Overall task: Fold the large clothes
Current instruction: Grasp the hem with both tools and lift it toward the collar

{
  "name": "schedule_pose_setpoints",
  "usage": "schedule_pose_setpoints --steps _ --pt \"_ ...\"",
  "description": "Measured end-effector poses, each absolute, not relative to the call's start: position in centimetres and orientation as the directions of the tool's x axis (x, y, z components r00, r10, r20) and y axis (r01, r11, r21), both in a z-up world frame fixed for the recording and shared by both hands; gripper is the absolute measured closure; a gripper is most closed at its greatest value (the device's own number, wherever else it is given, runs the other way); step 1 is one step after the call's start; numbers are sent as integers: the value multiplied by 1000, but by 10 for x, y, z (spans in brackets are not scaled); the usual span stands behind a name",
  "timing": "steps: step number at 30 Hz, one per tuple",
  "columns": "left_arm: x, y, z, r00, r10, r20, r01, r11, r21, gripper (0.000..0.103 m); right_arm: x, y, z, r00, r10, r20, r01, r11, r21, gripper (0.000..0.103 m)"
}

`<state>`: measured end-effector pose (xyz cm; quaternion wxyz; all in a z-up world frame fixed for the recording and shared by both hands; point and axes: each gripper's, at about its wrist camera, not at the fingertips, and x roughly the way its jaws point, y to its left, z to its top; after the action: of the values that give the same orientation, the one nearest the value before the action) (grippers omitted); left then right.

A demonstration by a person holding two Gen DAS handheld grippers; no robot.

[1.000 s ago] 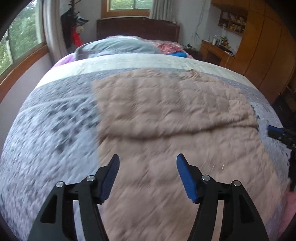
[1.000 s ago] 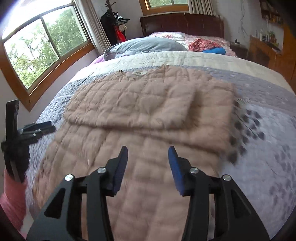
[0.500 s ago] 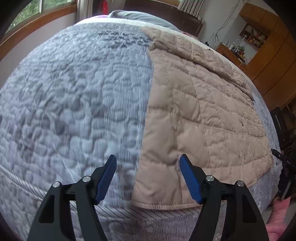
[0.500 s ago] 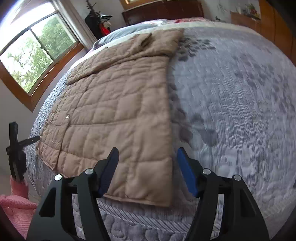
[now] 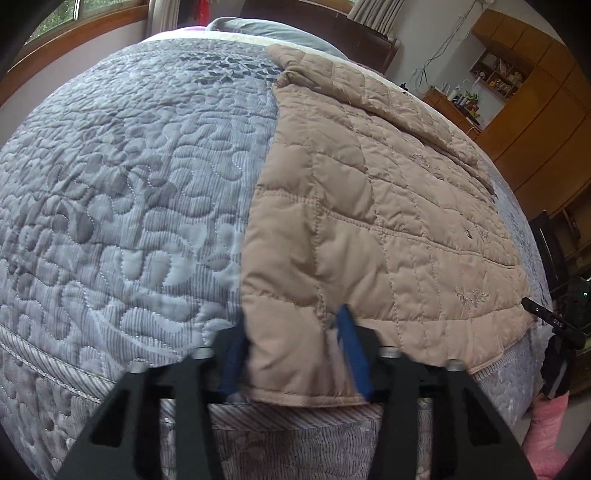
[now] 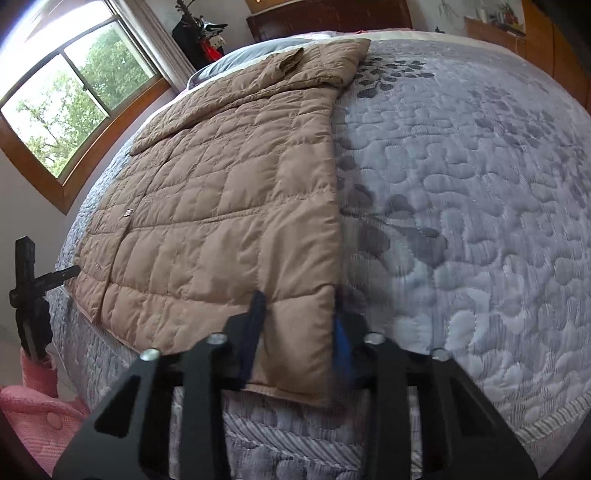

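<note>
A tan quilted coat (image 5: 369, 206) lies flat on the grey quilted bedspread (image 5: 129, 184), its hem at the bed's near edge. My left gripper (image 5: 291, 354) straddles the coat's near left hem corner, blue pads on either side of the bunched fabric, jaws still apart. In the right wrist view the coat (image 6: 229, 206) lies left of centre. My right gripper (image 6: 299, 343) straddles its near right hem corner in the same way, fabric between the pads. The sleeves are folded over the upper part of the coat.
The bed fills both views; its edge (image 6: 295, 435) drops away just under the grippers. Pillows (image 5: 266, 33) and a headboard are at the far end. A window (image 6: 62, 110) is on the left, wooden cabinets (image 5: 535, 122) on the right.
Both grippers have dropped from over the coat's middle to its near hem corners and moved in, so the corners now sit between the pads. The jaws have narrowed a little.
</note>
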<state>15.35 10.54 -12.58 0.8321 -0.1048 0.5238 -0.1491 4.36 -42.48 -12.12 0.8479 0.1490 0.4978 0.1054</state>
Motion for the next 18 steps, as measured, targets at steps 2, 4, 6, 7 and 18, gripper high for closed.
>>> schedule_pose_setpoints --steps 2,4,6,7,18 --pt "154 106 -124 399 -387 -831 141 922 -361 84 43 -422 -117 487 316 -814 -38 939 341 91" --pt "149 107 -119 415 -389 -823 144 921 -363 86 38 -421 -111 499 312 -808 -49 941 334 92" --pt "142 110 -111 435 -396 -809 151 918 -368 87 31 -421 -103 514 324 -794 -64 938 341 92" --pt "136 112 -105 445 -401 -800 161 915 -369 88 25 -423 -98 522 339 -783 -74 932 354 93" --pt "82 116 -102 428 -368 -825 215 929 -302 87 -29 -420 -108 504 327 -799 -61 937 345 93"
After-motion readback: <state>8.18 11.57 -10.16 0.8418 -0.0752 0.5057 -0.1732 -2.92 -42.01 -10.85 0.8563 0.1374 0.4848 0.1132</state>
